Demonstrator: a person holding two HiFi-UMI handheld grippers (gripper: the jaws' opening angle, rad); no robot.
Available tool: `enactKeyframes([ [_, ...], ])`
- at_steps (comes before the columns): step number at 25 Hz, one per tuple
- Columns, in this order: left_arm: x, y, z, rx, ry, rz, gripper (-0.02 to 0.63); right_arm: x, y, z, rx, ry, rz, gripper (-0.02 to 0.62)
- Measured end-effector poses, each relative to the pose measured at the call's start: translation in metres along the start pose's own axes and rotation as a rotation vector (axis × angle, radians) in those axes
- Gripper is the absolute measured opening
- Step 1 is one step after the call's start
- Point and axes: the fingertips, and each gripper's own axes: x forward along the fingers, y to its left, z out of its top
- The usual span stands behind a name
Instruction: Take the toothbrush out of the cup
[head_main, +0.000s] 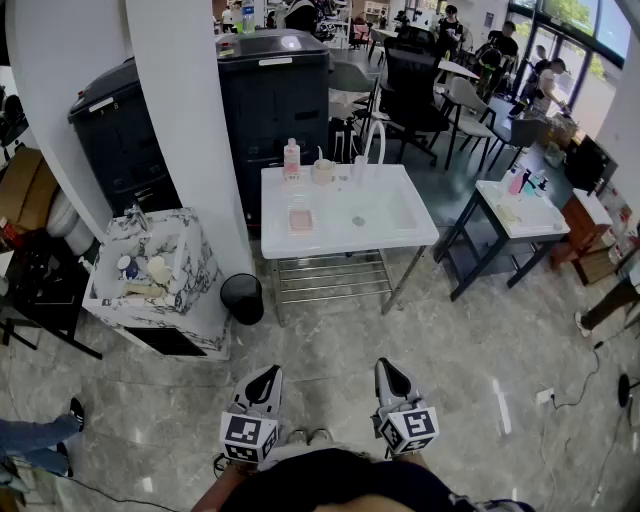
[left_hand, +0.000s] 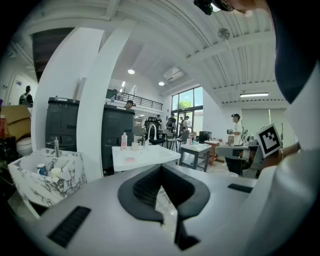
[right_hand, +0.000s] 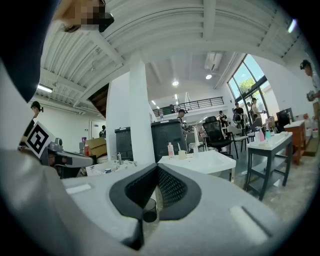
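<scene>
A beige cup (head_main: 323, 172) stands at the back of a white sink table (head_main: 400, 235), far ahead of me; a toothbrush (right_hand: 178, 147) sticks up out of the cup (right_hand: 183, 155) in the right gripper view. The left gripper view shows the cup (left_hand: 135, 146) small and distant. Low in the head view, close to my body, my left gripper (head_main: 270, 373) and right gripper (head_main: 386, 366) both hang over the floor, well short of the table. Each has its jaws pressed together with nothing between them.
A pink bottle (head_main: 291, 157) and a faucet (head_main: 375, 140) stand beside the cup. A marble basin (head_main: 190, 290) and a black bin (head_main: 242, 297) sit left of the table, behind a white column (head_main: 200, 130). Another table (head_main: 525, 215) stands to the right.
</scene>
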Motion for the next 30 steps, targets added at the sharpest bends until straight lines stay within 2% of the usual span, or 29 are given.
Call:
enactKeyframes([
  [17, 0.002, 0.005, 0.001, -0.012, -0.002, 0.018, 0.003, -0.002, -0.006, 0.004, -0.004, -0.008, -0.001, 0.005],
  [20, 0.005, -0.001, 0.007, 0.037, -0.038, 0.0, 0.005, -0.001, -0.006, 0.004, -0.004, -0.014, 0.008, 0.005],
  [21, 0.007, -0.005, 0.011, 0.068, -0.059, -0.007, 0.031, 0.001, -0.006, 0.004, -0.003, -0.012, 0.01, 0.005],
  [23, 0.011, -0.011, 0.018, 0.102, -0.094, -0.015, 0.375, 0.003, -0.007, 0.003, -0.003, -0.008, 0.011, 0.005],
  [24, 0.013, -0.013, 0.021, 0.099, -0.106, -0.021, 0.428, 0.004, -0.008, 0.003, -0.002, -0.009, 0.011, 0.005],
  [25, 0.015, -0.015, 0.024, 0.085, -0.12, -0.034, 0.467, 0.005, -0.009, 0.004, 0.002, -0.012, 0.011, 0.005],
  [28, 0.024, -0.019, 0.031, 0.001, -0.153, -0.083, 0.486, 0.007, -0.019, 0.0, 0.02, 0.0, -0.004, 0.005],
  [30, 0.029, -0.022, 0.034, -0.018, -0.153, -0.1, 0.492, 0.008, -0.026, -0.004, 0.029, 0.019, -0.019, 0.005],
])
